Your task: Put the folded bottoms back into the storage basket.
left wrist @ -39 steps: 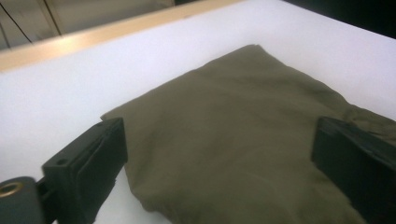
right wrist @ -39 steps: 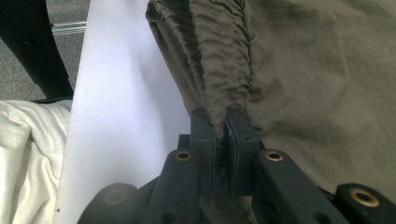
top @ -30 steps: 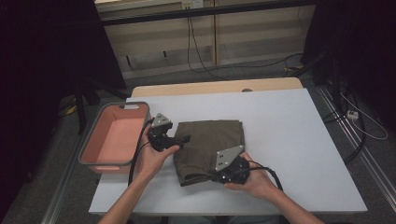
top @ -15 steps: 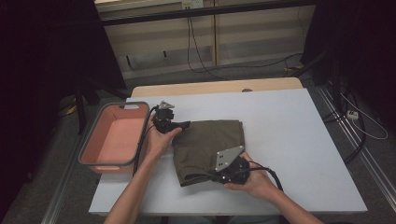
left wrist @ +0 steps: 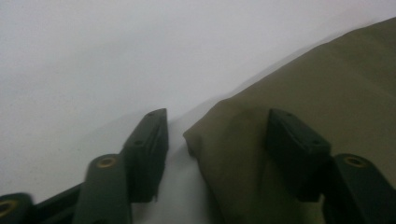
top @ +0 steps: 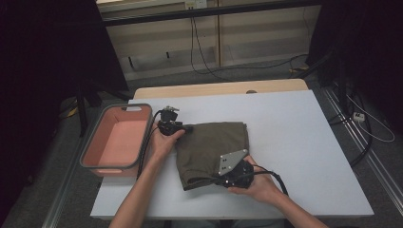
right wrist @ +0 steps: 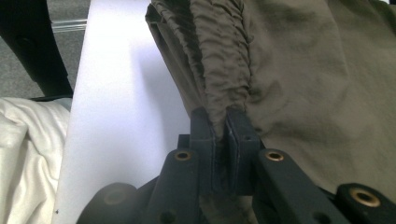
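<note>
Two grippers are on the folded olive garment (top: 212,149), which lies flat on the white table (top: 294,142) just beside the pink bin (top: 116,140). Right gripper (right wrist: 224,128) is clamped tight on the gathered near edge of the cloth. Left gripper (left wrist: 217,140) has just been closing, its jaws straddling the far left corner without pinching it yet.

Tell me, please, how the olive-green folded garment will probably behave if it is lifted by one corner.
The garment is probably floppy: its edge bunches into gathers between the shut jaws of the right tool. It likely sags and unfolds, since the layers lie loose. It seems light and thin, so the left tool, jaws just closing around its corner, should grip it easily.
</note>
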Demonstrator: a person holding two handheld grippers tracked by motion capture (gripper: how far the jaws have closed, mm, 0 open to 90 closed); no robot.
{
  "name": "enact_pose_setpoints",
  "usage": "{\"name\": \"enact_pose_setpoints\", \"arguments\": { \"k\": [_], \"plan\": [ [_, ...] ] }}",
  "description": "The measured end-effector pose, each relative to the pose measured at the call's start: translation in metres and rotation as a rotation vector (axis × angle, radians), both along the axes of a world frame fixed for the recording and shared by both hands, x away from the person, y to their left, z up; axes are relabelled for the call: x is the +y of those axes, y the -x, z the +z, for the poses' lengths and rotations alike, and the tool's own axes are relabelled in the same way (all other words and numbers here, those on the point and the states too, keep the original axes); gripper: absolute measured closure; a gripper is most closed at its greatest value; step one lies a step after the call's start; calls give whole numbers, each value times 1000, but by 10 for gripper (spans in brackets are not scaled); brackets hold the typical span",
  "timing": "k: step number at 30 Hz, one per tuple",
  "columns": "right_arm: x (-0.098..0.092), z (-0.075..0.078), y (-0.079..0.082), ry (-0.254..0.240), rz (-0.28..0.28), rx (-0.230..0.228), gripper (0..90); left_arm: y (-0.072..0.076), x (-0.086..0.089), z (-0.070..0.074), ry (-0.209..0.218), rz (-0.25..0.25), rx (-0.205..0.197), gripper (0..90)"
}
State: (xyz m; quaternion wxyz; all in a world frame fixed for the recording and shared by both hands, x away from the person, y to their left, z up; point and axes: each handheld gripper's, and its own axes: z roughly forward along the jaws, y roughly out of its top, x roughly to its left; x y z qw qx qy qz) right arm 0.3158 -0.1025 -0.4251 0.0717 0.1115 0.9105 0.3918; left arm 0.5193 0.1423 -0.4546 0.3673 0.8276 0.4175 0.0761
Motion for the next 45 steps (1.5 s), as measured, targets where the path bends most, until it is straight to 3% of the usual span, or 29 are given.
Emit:
{"name": "enact_pose_setpoints", "arguments": {
  "k": [5,7,10,15,17,19,25,33,37,45],
  "plan": [
    [0,0,0,-1,-1,3,833,5,-2,-2,5,-11,-30,587],
    [0,0,0,-2,0,2,833,6,-3,-2,17,-15,-20,613],
    [0,-1,0,-2,-2,7,833,8,-3,-3,70,-23,14,780],
    [0,-1,1,-8,-5,8,833,12,-8,1,6,-43,-15,854],
    [0,-1,1,-9,-5,8,834,13,-9,3,-14,-47,-27,857],
    [0,-1,0,-14,-6,8,833,14,-9,3,-8,-37,-36,860],
    [-2,-1,0,-36,-18,21,834,15,-5,5,47,-21,-41,862],
    [-6,2,-1,-76,-34,27,835,18,-2,19,100,-19,-94,862],
    [-6,2,-1,-82,-35,24,835,21,-5,24,106,-12,-119,862],
    [-9,9,-1,-118,-43,18,835,26,-3,41,160,-33,-168,862]
  ]
}}
